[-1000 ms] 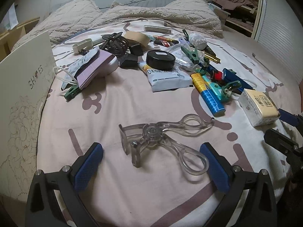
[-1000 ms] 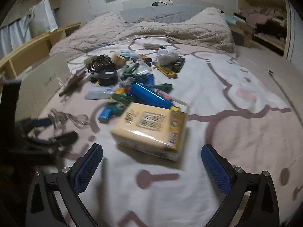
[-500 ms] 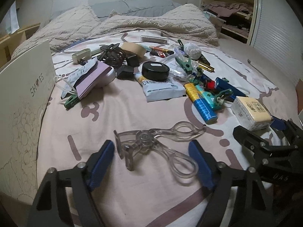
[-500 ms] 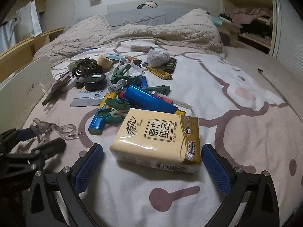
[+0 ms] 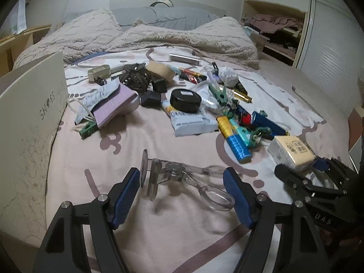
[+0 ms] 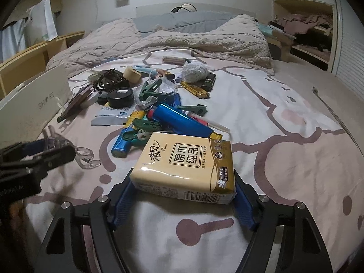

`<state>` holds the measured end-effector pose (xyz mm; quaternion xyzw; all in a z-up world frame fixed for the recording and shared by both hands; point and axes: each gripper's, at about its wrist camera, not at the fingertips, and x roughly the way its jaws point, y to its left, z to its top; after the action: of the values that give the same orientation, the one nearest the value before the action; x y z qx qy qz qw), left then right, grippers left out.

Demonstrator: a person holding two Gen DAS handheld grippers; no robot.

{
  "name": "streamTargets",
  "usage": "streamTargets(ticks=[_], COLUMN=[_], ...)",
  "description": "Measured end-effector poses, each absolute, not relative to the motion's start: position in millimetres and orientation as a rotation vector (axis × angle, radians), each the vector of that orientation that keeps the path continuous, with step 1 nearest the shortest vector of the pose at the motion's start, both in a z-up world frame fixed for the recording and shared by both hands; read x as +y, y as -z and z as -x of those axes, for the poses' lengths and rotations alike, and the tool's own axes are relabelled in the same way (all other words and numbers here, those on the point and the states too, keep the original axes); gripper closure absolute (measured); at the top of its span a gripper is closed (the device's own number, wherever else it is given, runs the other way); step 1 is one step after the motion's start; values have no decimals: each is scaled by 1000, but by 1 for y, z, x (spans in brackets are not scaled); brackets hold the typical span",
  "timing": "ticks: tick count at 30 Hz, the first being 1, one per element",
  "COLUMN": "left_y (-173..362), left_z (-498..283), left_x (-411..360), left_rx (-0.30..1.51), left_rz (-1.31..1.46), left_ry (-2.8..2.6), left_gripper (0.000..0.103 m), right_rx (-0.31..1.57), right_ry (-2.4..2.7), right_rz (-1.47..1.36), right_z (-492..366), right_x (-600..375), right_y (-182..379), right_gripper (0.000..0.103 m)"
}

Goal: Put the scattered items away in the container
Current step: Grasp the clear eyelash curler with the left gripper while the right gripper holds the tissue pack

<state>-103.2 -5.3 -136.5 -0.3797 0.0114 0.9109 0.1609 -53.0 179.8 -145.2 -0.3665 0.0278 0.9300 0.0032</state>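
A clear plastic scissor-shaped tool (image 5: 182,179) lies on the pink bedspread between the blue pads of my left gripper (image 5: 182,191); the jaws have narrowed around it but gaps show at both pads. My right gripper (image 6: 182,195) has its pads against both sides of a yellow tissue pack (image 6: 186,166), which also shows in the left wrist view (image 5: 292,152). The white shoe box (image 5: 29,122) stands at the left. The left gripper shows in the right wrist view (image 6: 38,154).
A pile of scattered items lies mid-bed: a black round tin (image 5: 185,100), a blue and yellow tube (image 5: 234,140), green clips (image 6: 147,125), a blue tube (image 6: 182,120), tape roll (image 6: 132,74), purple notebook (image 5: 113,105). A rumpled blanket (image 5: 159,38) covers the far end.
Both grippers moved forward and their jaws narrowed: the left around the clear tool, the right onto the tissue pack. The clear tool has tipped slightly.
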Motion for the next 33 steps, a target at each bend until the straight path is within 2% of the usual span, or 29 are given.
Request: streamTargets(ticks=[18, 33], left_y=[132, 127], left_z=[103, 144], left_x=[-5, 12], left_rx=[44, -15], left_rz=[1048, 1033], left_ry=[-2607, -2605], left_gripper=[28, 28], right_rx=[159, 160], right_ry=[-2942, -2946], right_rz=[1216, 1236], right_z=[48, 48], right_x=[179, 181], right_y=[141, 141], right_gripper=[26, 26])
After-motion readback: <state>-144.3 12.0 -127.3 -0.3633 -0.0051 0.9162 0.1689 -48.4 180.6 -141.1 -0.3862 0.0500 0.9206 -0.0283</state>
